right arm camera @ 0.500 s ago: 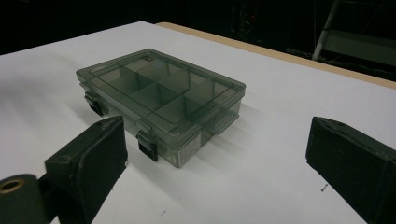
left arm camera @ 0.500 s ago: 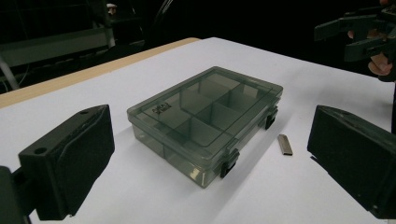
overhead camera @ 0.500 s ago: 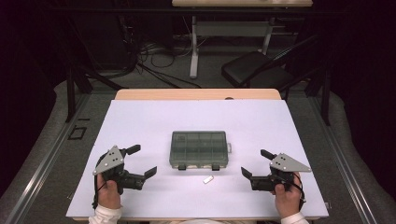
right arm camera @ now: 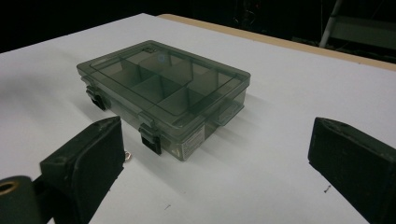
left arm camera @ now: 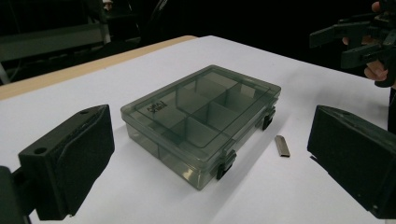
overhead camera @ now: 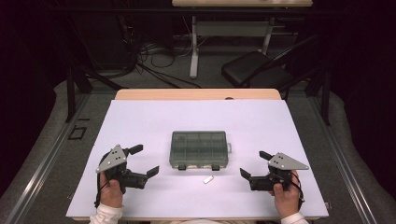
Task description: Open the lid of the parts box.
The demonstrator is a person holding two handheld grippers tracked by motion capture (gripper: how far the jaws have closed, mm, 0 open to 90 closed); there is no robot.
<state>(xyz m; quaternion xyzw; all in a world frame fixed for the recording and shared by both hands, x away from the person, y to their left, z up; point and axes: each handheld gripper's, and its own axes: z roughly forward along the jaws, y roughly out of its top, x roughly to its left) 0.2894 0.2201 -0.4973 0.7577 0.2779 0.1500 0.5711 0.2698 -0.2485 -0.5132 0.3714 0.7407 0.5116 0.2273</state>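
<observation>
Sitting dead centre on the white surface, the smoky compartment box is facing its two latches toward the person, probably for easy reach. Left tool and right tool are flanking it, jaws spread wide, holding nothing. A small metal strip is lying just beside the front edge; plenty of room all round.

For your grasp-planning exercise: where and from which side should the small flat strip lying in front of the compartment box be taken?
Take the strip across its narrow width, from straight above. It lies flat on the table, so only its long edges offer purchase.
</observation>
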